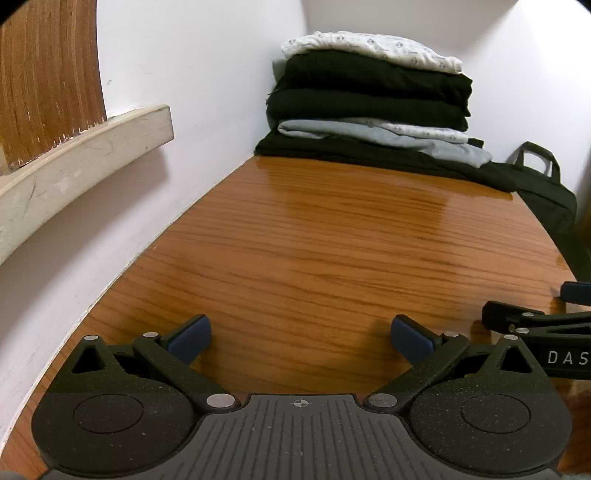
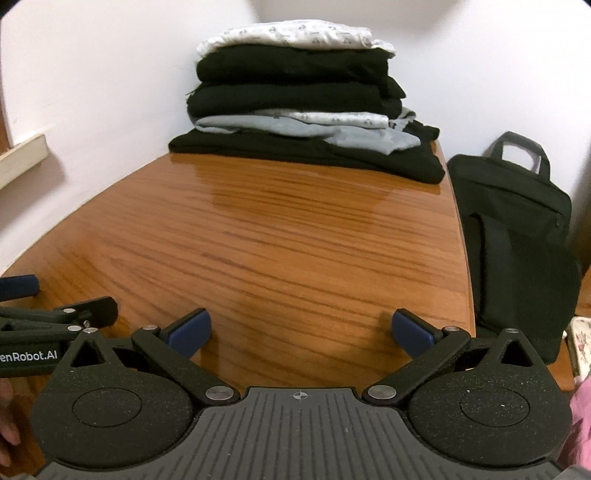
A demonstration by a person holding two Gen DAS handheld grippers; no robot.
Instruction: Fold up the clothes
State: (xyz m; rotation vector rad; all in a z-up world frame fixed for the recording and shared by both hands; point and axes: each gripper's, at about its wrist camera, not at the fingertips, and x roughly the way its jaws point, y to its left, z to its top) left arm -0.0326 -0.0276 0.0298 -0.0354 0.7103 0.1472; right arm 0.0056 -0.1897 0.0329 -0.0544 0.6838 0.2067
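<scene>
Left tongs (image 1: 301, 339) and right tongs (image 2: 301, 332) side by side, both spread wide, empty.

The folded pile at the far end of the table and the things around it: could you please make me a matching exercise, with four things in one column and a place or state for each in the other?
Things:
1. patterned white garment
2. wide black garment
3. dark bag
4. left claw

Places or states:
A. open over bare wood, holding nothing
B. top of the pile
C. off the table's right edge, handle up
D. bottom of the pile, flat on the table

Pairs: 1-B, 2-D, 3-C, 4-A
</scene>
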